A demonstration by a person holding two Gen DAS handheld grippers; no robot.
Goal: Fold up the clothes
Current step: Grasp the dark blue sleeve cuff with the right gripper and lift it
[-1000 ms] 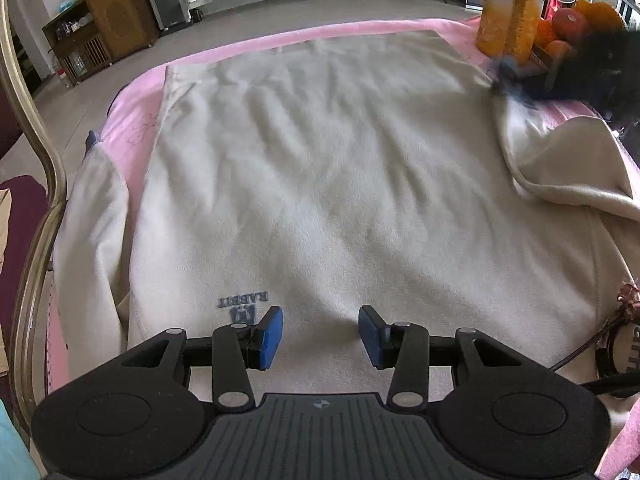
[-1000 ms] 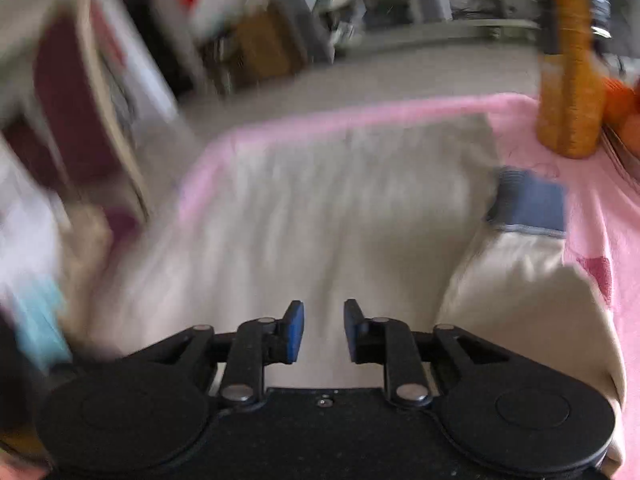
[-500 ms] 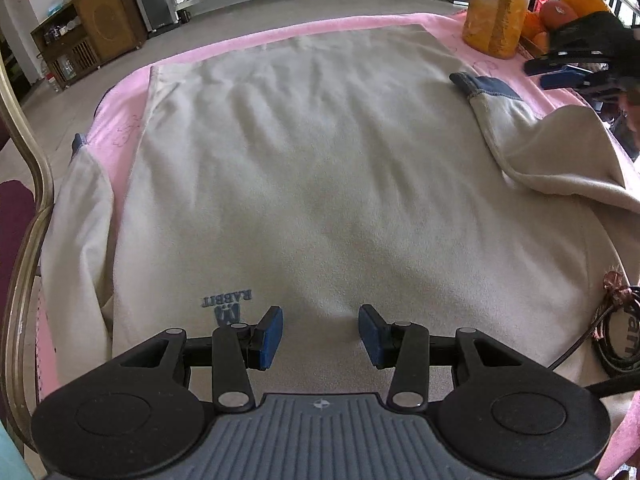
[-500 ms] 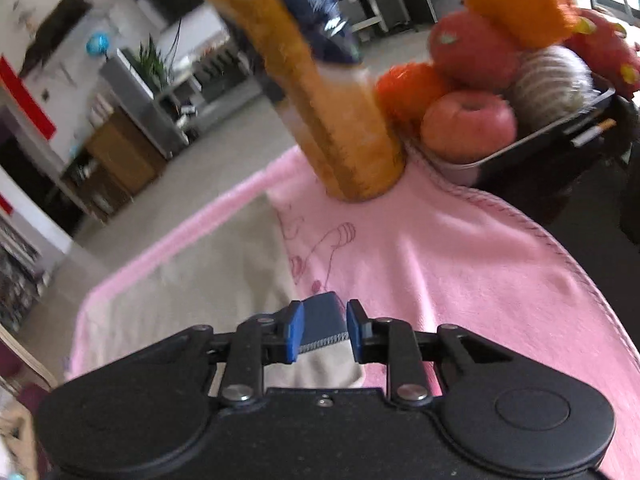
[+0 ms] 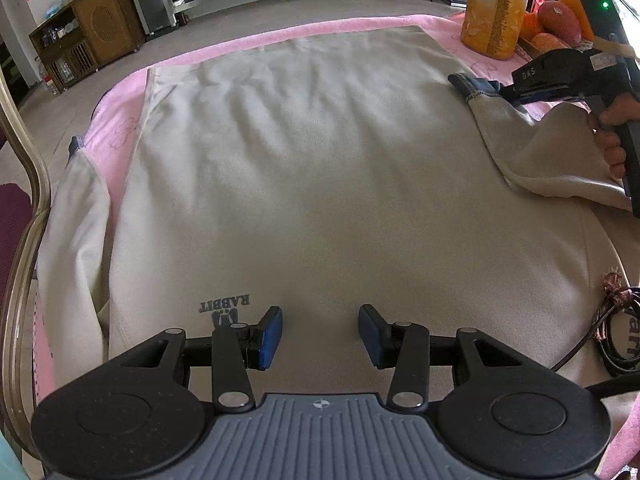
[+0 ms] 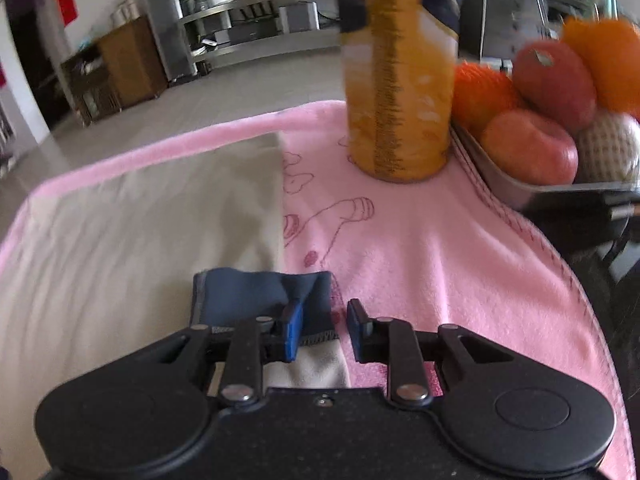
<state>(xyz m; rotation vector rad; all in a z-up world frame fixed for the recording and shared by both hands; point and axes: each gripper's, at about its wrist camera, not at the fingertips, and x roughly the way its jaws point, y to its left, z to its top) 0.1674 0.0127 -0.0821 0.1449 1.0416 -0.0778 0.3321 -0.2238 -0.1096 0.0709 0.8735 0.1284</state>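
Cream sweatshirt (image 5: 320, 184) lies flat, spread over the pink blanket (image 6: 420, 248) on the worktop, "RABBIT" print at your near edge. Your left tool (image 5: 320, 336) hovers over that near edge, jaws moderately wide, nothing between them. Right sleeve is folded in, its navy cuff (image 6: 256, 292) resting at the body's right edge. Your right tool (image 6: 322, 330) sits at the cuff; its jaws have just been closing but a gap shows, cuff edge by the left pad, not clamped. Orange bottle (image 6: 396, 80) and fruit tray (image 6: 520, 184) stand beyond.
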